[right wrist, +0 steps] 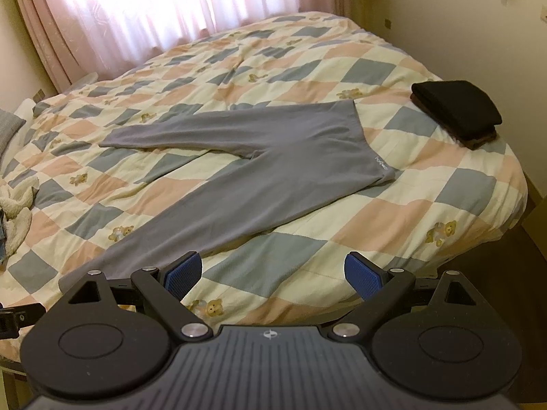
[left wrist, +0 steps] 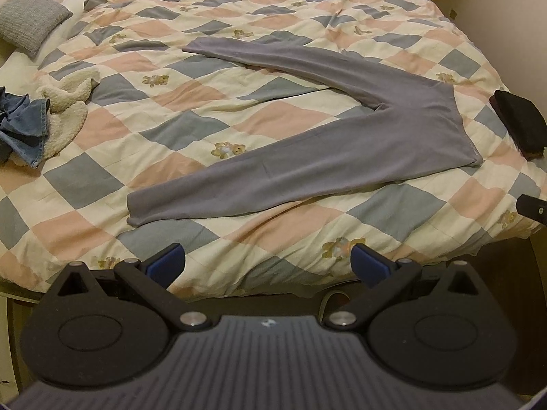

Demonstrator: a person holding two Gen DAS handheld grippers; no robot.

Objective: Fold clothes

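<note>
Grey trousers (left wrist: 342,130) lie flat on a quilted bed (left wrist: 290,249), legs splayed in a V: the waistband sits toward the bed's right edge, one leg runs toward the near edge, the other toward the middle. Both grippers hang over the near edge, clear of the cloth. The left gripper (left wrist: 268,264) has its fingers (left wrist: 167,263) spread wide and empty; the right gripper (right wrist: 272,273) likewise stands wide, holding nothing, with the near leg's hem just beyond its left finger.

The trousers are spread out, not folded, so the step in hand appears to be folding this garment. A sensible next move would be to bring one leg over the other, which calls for pinching a hem and the waistband edge so the thin, limp cloth lifts without bunching.

At the right edge lies a black folded stack (right wrist: 458,109), close to the waistband but apart from it; it looks like clothes already folded. At the left edge sits a heap of cream fleece (left wrist: 68,109) and denim (left wrist: 20,130), seemingly unfolded. A grey pillow (left wrist: 32,24) rests at the far left corner. Nothing lies on the trousers or between them and the grippers; the soft, rumpled quilt could catch in a low pinch.
</note>
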